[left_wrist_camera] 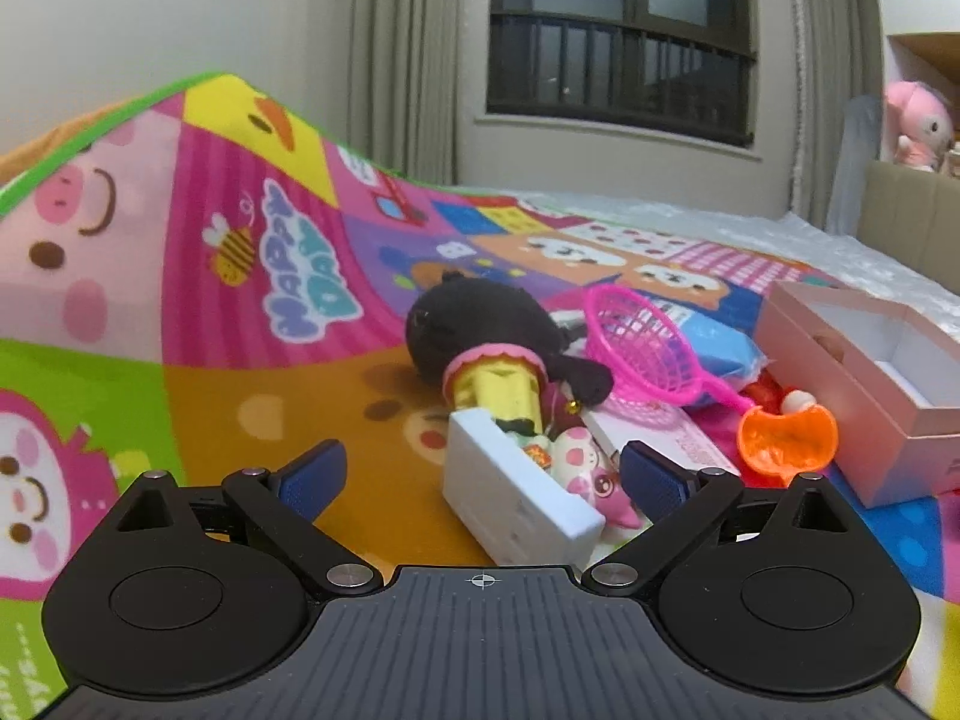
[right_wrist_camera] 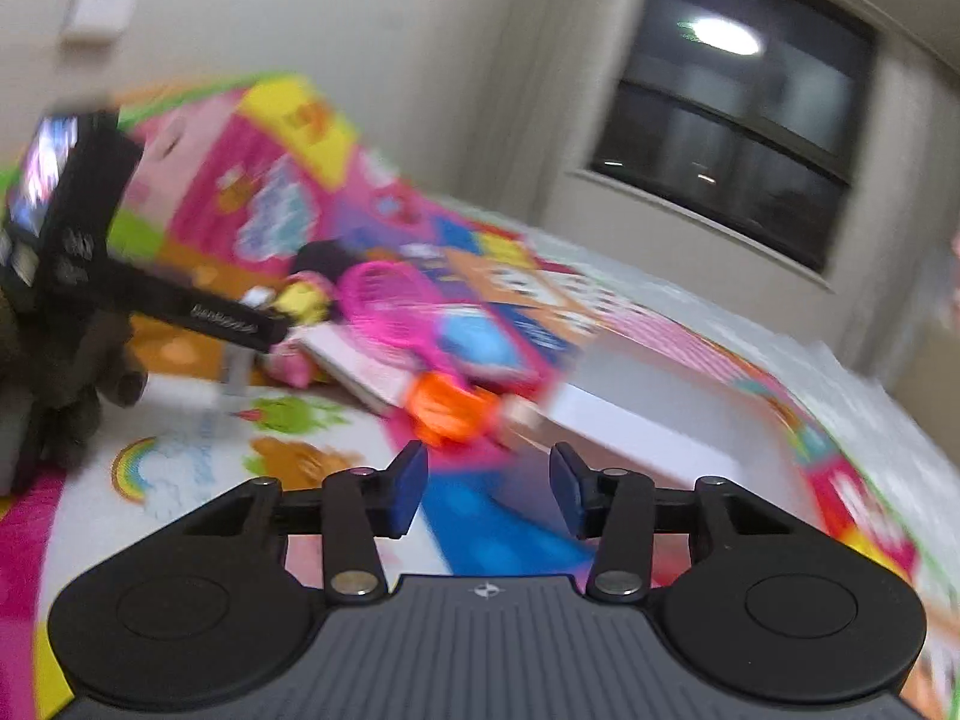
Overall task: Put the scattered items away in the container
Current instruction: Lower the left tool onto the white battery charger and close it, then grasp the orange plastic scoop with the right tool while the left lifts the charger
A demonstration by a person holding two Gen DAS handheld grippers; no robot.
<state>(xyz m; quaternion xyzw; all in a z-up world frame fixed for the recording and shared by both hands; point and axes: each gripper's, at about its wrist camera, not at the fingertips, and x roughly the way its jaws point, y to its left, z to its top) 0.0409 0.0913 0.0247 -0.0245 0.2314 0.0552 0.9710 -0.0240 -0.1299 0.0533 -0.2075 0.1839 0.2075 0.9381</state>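
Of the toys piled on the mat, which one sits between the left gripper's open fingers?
The white rectangular block: it lies right at the left gripper, unlike the black plush, pink net and orange toy beyond.

Left gripper [left_wrist_camera: 483,474] jaws wide apart, white box [left_wrist_camera: 516,495] and pink pig toy [left_wrist_camera: 591,474] between them, black plush [left_wrist_camera: 480,324] behind, bare mat [left_wrist_camera: 210,396] leftward, pink open box [left_wrist_camera: 864,384] flanking right.

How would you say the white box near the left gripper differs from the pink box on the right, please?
The white box lies tipped on its side with toys spilling from its mouth; the pink box sits flat, opening upward. The white box is white all over and looks smaller; the pink box has pink walls, a white lining and looks empty. Both are rectangular, open and rest on the play mat.
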